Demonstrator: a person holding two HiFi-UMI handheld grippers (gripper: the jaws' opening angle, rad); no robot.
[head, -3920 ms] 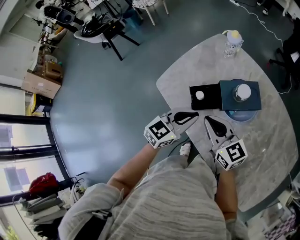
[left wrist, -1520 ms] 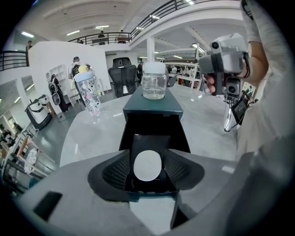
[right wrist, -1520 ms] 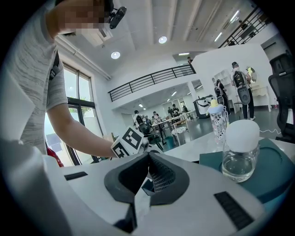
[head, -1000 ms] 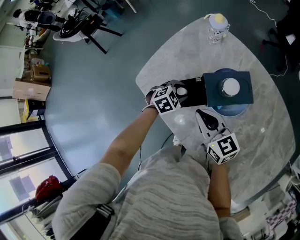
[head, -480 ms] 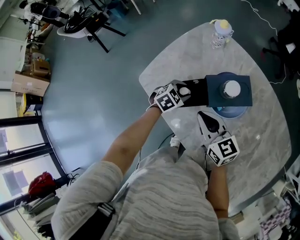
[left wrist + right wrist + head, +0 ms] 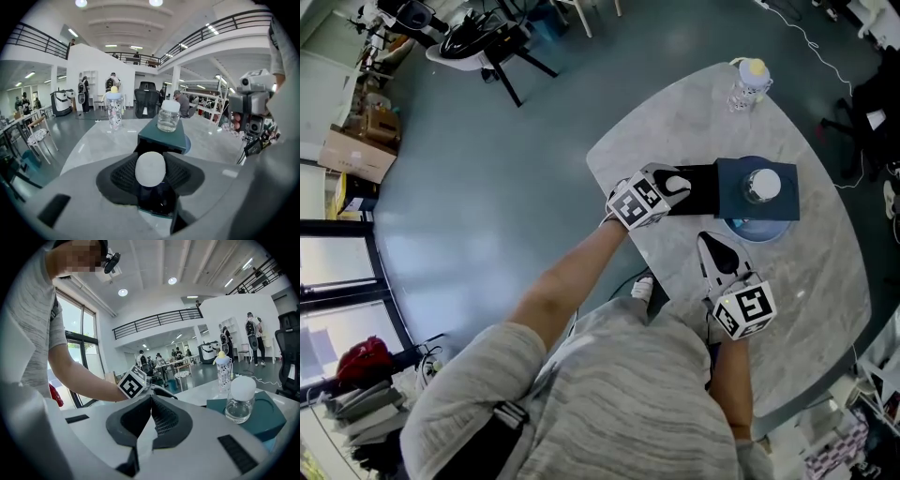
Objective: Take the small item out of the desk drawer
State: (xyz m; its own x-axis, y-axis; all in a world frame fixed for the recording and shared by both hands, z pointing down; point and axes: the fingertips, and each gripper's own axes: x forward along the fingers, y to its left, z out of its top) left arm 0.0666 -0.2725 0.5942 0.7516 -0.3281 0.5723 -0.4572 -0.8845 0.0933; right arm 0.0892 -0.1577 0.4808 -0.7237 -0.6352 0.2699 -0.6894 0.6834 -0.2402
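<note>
Both pads of the left gripper (image 6: 675,185) need steady, even pressure now. A round thing can roll out, so I would lift straight up, clear of the drawer walls, before swinging aside. Its jaws stand partly open, clamped on the small white ball (image 6: 150,168), just above the open black drawer (image 6: 703,197) that juts from the teal box (image 6: 731,183) toward the left edge of the desk (image 6: 825,272). The right gripper (image 6: 719,255), closed and empty, hovers near the front edge.
</note>
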